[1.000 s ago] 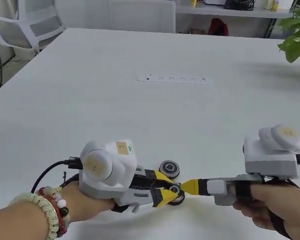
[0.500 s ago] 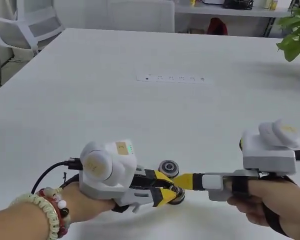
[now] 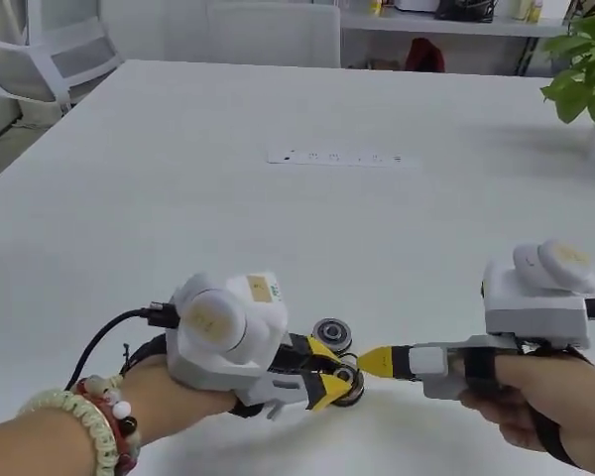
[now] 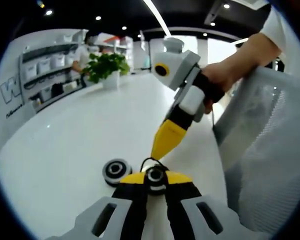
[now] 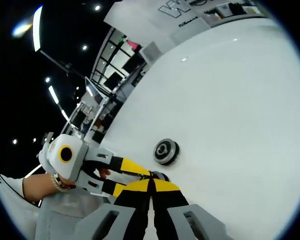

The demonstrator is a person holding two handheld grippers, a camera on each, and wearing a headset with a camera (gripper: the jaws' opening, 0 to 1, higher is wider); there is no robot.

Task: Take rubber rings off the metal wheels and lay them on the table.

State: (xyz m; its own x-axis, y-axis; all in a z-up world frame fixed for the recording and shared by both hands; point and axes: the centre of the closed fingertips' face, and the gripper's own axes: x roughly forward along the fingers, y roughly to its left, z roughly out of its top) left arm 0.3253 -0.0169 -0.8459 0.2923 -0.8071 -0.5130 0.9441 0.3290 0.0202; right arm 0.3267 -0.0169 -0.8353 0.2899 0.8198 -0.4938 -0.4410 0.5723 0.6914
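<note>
The only writing we can read is a big "W" (image 4: 9, 90) on the far wall; the smaller line beneath it is too small to make out. We count two metal wheels and one power strip (image 3: 335, 157). The clamped wheel (image 4: 155, 176) sits pinched between the fingers of the left gripper (image 3: 335, 375), low over the worktop (image 3: 278, 228). The free wheel (image 3: 332, 333) lies just beside it at 12 o'clock. The left gripper points in from 9 o'clock, with beaded bracelets (image 3: 94, 421) on its wrist. The right gripper (image 3: 370, 362) lies level, pointing in from 3 o'clock, its fingers pressed together to a point at the clamped wheel. A thin black loop (image 4: 146, 161) arcs there; we cannot tell whether it is pinched.
</note>
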